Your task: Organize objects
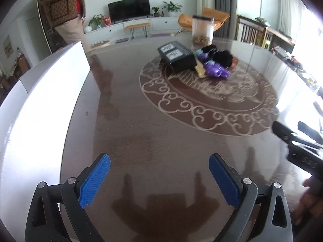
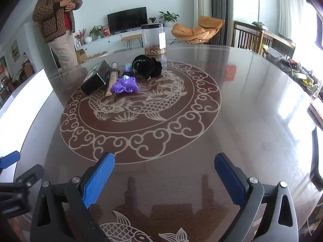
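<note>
Currently both jaws gape w/ nothing between: left hand-held gripper [image 1: 159, 179] and right hand-held gripper [image 2: 164, 178] hover over bare table [image 2: 252, 111], tilted down. Pile sits well ahead at table centre: black box [image 2: 93, 83], purple plastic toy [image 2: 124, 84], black fabric bundle [image 2: 148, 66], clear jar [image 2: 153, 38] behind. Fabric prob. soft, light; pinch a fold. Jar looks slippery; grip mid-body.
</note>
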`<state>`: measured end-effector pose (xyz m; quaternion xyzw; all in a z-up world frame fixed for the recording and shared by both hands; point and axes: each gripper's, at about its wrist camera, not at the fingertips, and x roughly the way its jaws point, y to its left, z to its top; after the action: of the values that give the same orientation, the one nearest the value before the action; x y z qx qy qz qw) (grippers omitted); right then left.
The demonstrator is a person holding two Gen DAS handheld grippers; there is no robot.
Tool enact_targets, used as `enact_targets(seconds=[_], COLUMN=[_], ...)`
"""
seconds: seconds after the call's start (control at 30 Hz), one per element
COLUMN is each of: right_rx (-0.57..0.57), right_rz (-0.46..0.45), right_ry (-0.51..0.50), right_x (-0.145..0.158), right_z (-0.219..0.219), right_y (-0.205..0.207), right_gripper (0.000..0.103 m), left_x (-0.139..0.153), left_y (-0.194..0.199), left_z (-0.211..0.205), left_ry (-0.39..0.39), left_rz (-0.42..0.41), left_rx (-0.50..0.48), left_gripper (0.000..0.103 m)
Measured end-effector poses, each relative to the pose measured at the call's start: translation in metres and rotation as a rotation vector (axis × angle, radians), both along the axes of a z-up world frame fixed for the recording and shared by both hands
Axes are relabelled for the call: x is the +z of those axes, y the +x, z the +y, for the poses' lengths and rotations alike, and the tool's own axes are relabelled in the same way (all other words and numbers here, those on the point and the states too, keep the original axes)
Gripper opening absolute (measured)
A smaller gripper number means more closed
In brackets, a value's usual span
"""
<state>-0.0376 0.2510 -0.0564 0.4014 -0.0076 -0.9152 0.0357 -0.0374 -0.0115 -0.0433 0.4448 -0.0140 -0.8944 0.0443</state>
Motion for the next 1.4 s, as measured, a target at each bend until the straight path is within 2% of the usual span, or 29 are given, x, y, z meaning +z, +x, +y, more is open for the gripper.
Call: enact_targets(seconds=[0.23,0.47,1.07,1.4], right_rx=[0.012,0.013,0.020,0.036], right_rz=[-0.023,-0.049,-0.097,-0.115], right_ry=[0.011,0.006,-0.010,0.033], right_x=[-0.005,-0.009,-0.017,-0.019], right_z=[-0.005,-0.004,-0.003,-0.011], right_y=[0.001,-0.003,-0.009,-0.011], right_gripper=[0.099,0.099,0.100,0.103], left_x=[-0.020,-0.025,-0.026,-0.026], left_y=[-0.023,-0.035,-0.057,-0.057], left_z=[0.006,0.003,0.004,0.005], left_ry=[-0.020,0.050,0.058,0.058], left_rz=[-0.029,-0.028,-0.030,-0.030], left_rx=[0.010,0.034,0.025,0.026], left_gripper=[0.100,0.103,0.103,0.103])
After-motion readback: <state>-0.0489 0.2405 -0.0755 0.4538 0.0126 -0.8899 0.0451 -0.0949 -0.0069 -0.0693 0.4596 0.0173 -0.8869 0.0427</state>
